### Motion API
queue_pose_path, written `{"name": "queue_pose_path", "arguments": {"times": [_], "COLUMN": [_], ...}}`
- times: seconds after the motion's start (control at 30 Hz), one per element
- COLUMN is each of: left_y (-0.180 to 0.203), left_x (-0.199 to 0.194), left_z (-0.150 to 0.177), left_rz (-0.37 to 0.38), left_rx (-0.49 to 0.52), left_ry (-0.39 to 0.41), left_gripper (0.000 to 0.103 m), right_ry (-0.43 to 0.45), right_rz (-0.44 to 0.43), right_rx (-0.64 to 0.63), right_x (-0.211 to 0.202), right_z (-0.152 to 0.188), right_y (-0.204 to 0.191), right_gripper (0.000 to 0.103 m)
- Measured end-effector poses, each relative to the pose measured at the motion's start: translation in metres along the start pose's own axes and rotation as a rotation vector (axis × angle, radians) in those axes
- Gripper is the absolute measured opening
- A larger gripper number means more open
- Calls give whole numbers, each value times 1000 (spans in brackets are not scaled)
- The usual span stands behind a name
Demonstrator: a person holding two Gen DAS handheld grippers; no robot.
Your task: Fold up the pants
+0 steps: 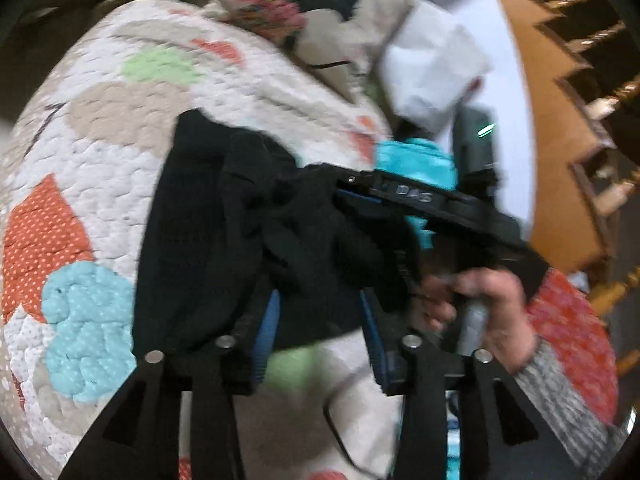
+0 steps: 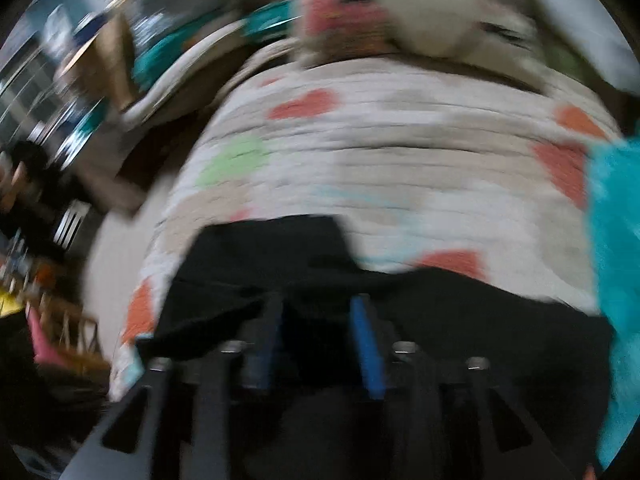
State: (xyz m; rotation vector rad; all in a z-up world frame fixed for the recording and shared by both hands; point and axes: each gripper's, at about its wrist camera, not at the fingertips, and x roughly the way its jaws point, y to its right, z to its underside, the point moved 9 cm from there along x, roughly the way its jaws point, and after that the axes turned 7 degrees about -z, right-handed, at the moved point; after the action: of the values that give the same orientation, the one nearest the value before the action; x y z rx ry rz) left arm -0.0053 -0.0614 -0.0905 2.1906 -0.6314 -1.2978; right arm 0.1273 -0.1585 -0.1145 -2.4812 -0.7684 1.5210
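Observation:
Black pants [image 1: 208, 232] lie bunched on a patchwork quilt [image 1: 120, 120]. My left gripper [image 1: 320, 316] hovers at their near edge with its blue pads [image 1: 266, 332] apart; a loose fold of black cloth droops across the gap, and no pad presses on it. A hand [image 1: 488, 308] holds the black body of my right gripper [image 1: 420, 200], whose tip reaches into the pants from the right. The blurred right wrist view shows my right gripper [image 2: 320, 320] low over the pants [image 2: 460, 312], blue pads [image 2: 368, 352] apart, with dark cloth under and between them.
A floral pillow [image 1: 304, 4] and a white pillow [image 1: 432, 68] lie at the quilt's far end. Teal cloth [image 1: 416, 160] sits beside the pants, also on the right as teal cloth [image 2: 616, 240]. A wooden bed frame [image 1: 560, 128] runs along the right. Blurred room clutter [image 2: 60, 80] fills the left.

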Motion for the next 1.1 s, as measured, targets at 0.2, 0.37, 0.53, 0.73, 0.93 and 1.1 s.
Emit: {"name": "queue_pose_path", "arguments": {"times": [0.2,0.37,0.53,0.73,0.93,1.1], "left_y": [-48,-98,-118,-126,-118,-136], "left_x": [-42,-44,-56,-51,-30,-36], "left_z": [-30,-31,-30,-30,-23,-19], "left_rz": [-164,-280,-340,-327,-321,-380], "left_rx": [-74,-243,-294,-348,-345,-384], "left_ry": [156,170,190,171,115,125], "left_gripper": [54,54,54,54,54,54], "right_ry": [159,96,-42,-115,-19,41], "right_rz": [20,-134,86,398,505,282], "right_rx": [20,-75,-220,-271,-62,-227], "right_x": [-52,-28,24,0,-68,-47], "right_z": [-16,-11,16,67,80,32], "right_y": [-13,-87,-101,-30,18,-77], "right_gripper": [50,45,42,41,42,44]}}
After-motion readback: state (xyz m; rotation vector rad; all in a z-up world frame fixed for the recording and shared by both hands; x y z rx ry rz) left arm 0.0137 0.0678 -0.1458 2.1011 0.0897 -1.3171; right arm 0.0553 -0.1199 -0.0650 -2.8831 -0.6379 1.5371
